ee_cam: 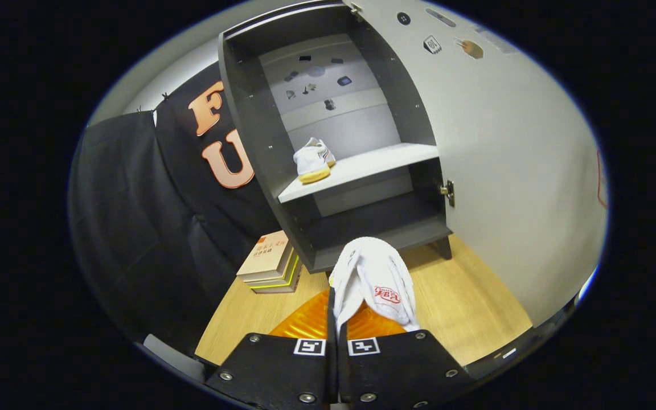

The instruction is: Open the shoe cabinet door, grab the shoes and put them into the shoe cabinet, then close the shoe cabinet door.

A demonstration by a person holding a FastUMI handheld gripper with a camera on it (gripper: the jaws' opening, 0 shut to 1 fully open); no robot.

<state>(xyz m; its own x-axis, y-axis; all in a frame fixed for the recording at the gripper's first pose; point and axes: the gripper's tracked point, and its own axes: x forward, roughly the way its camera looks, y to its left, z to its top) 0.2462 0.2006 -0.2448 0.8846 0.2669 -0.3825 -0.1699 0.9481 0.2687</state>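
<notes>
My gripper (339,319) is pinching a white shoe (374,279), both fingers on its side, over the table (464,307) edge by the shoe cabinet (259,142). Door (504,171) open; 2nd shoe (312,160) on the mid shelf (373,162), left end. Books (269,262) at cabinet's left corner.
</notes>
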